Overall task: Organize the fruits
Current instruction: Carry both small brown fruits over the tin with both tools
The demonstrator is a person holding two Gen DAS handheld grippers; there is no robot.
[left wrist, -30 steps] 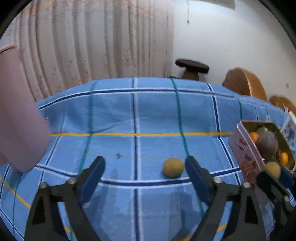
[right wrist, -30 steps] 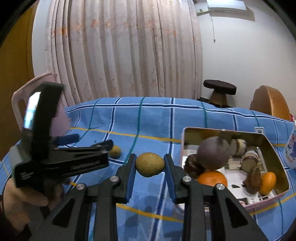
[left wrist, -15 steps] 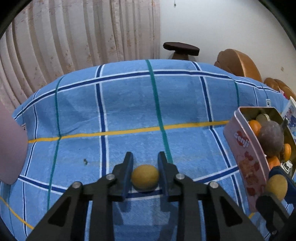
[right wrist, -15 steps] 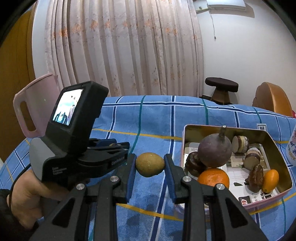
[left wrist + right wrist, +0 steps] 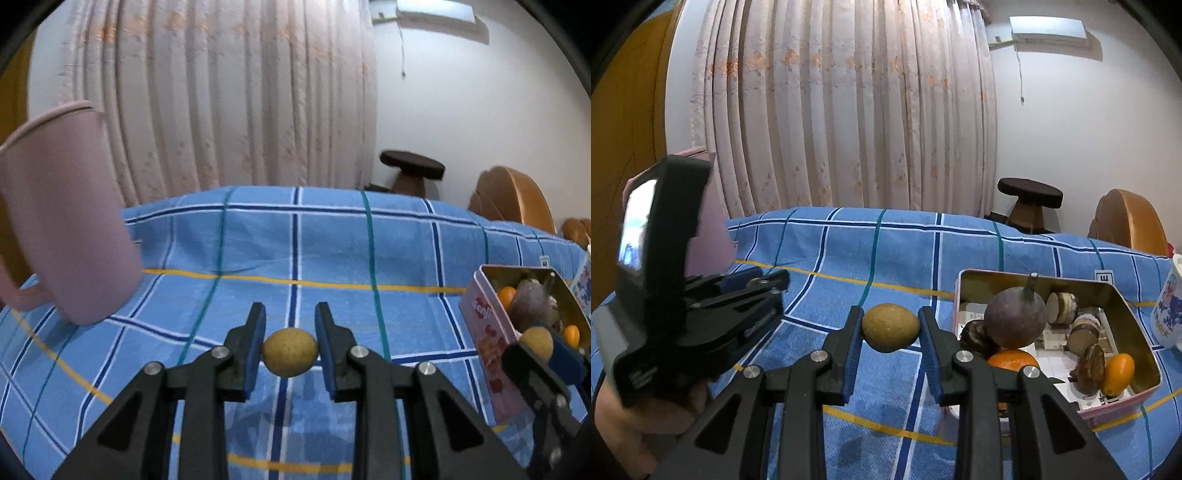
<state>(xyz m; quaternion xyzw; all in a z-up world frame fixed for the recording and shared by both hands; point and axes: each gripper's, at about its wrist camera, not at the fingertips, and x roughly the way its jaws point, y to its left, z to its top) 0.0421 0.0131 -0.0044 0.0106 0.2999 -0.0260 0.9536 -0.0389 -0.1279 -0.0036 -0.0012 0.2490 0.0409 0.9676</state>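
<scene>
A second ago the left gripper (image 5: 290,345) stood wide over the cloth with a small yellow fruit lying loose near its right finger; now its blue pads are pressed on that fruit (image 5: 290,352) from both sides and it is lifted clear of the cloth (image 5: 332,251), its shadow lying below. The view has tipped up too: more curtain and the pink jug (image 5: 62,229) show at the left, well off from the left finger. The right gripper (image 5: 891,332) has not changed: its pads are clamped as before on a larger olive-brown fruit (image 5: 891,326), held above the cloth just left of the tin (image 5: 1141,397).

The small fruit is round, matte and finely speckled. The larger one is egg-shaped with a rough, dull skin. The pads are ribbed blue rubber on black plastic fingers with silver screws. The cloth is a soft woven blue check with white, navy, teal and yellow lines. The tin, right of the right finger, is a rounded rectangle, gold and shiny inside, pink outside. It holds a dull purple round fruit with a stalk (image 5: 1015,322), a glossy orange (image 5: 1012,360), a small oval orange fruit (image 5: 1118,373) and brown, wrinkled pieces.
</scene>
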